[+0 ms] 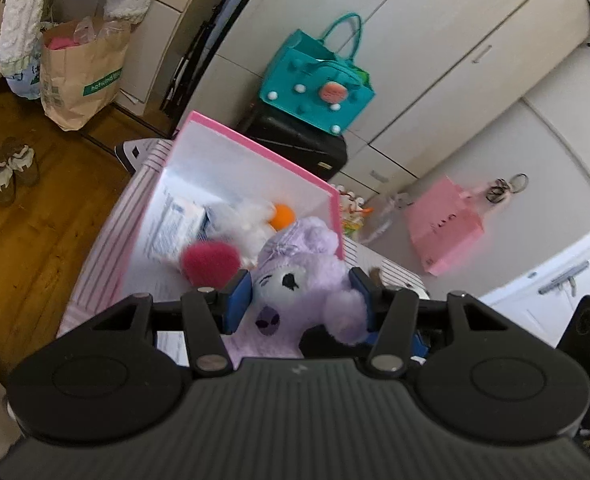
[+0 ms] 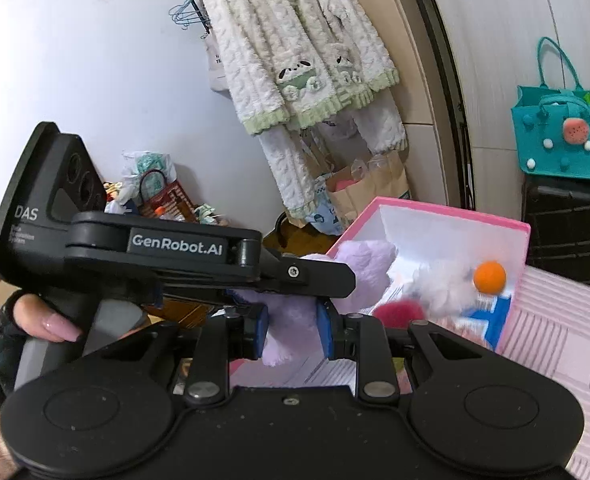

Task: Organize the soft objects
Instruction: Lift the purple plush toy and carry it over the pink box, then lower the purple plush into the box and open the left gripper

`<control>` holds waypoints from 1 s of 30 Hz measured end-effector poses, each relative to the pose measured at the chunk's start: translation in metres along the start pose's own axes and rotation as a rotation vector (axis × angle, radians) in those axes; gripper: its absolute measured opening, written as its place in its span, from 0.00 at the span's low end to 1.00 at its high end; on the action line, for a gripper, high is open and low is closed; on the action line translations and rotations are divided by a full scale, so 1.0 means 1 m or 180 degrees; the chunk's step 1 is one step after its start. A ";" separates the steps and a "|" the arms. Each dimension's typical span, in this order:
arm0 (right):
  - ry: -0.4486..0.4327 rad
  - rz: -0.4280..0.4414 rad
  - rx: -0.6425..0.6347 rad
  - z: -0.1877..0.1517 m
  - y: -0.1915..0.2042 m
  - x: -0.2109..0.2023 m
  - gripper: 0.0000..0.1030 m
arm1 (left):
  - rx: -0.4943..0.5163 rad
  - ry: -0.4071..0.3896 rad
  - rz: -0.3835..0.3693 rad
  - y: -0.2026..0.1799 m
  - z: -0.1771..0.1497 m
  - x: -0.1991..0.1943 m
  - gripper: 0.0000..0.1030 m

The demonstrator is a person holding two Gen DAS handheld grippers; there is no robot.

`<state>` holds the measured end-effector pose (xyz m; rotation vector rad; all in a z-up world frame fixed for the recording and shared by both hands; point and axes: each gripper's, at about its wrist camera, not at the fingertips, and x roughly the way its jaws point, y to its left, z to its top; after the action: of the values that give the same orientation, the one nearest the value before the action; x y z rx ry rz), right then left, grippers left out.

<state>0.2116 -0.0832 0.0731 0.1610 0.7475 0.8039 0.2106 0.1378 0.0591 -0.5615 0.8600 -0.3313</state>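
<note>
Both grippers, left gripper and right gripper, clamp the purple plush toy, carrying it toward the pink box at twelve o'clock. Next, I judge, lower it inside beside the white plush and release.

A home, likely a bedroom: a fleece pyjama set hangs on a rack against the wall, cream wardrobe doors fill one side, shoes and paper shopping bags sit on wooden floor.
</note>
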 end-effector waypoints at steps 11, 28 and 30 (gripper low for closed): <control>0.0155 0.0008 -0.0199 0.023 -0.033 0.069 0.29 | 0.0168 0.0029 0.0252 0.033 0.050 0.061 0.50; 0.0638 -0.0460 -0.0276 0.022 -0.069 0.126 0.24 | 0.0493 -0.0019 0.0478 0.045 0.057 0.094 0.44; 0.0635 -0.0615 -0.0270 0.020 -0.068 0.123 0.26 | 0.0536 -0.0071 0.0509 0.044 0.055 0.090 0.44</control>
<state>0.3216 -0.0412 -0.0070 -0.0682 0.9005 0.6718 0.3110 0.1478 0.0064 -0.3372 0.8409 -0.2483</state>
